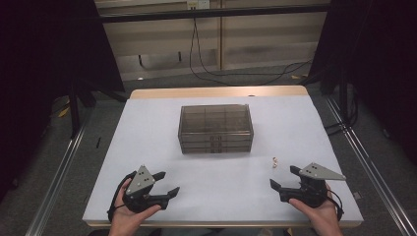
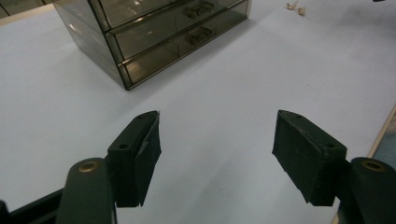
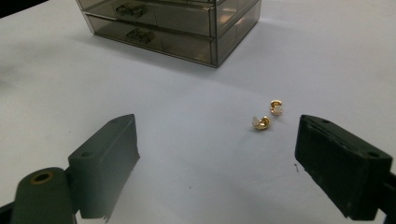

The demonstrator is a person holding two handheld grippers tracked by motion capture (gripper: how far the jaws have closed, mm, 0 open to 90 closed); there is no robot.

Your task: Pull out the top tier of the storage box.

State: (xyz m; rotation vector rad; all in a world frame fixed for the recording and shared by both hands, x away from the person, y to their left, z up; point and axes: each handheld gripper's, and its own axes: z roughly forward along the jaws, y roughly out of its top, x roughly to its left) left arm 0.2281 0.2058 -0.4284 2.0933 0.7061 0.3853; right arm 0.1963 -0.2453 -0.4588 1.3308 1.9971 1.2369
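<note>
A smoky transparent drawer box (image 1: 215, 129) stands at the middle of the white table, its drawers (image 2: 177, 35) closed, handles facing me (image 3: 133, 33). Two small gold earrings (image 1: 274, 162) lie on the table right of the box's front; they sit just ahead of my right gripper (image 3: 215, 163), near its right-hand jaw (image 3: 267, 116). My right gripper (image 1: 284, 178) rests near the front right edge, open and empty. My left gripper (image 1: 166, 182) sits near the front left, held in a hand, open with nothing between its pads (image 2: 144, 154).
The white table top (image 1: 147, 147) has a wooden edge at the back. Cables hang and trail on the floor behind the table. Metal rails run along the floor on both sides. Dark curtains stand left and right.
</note>
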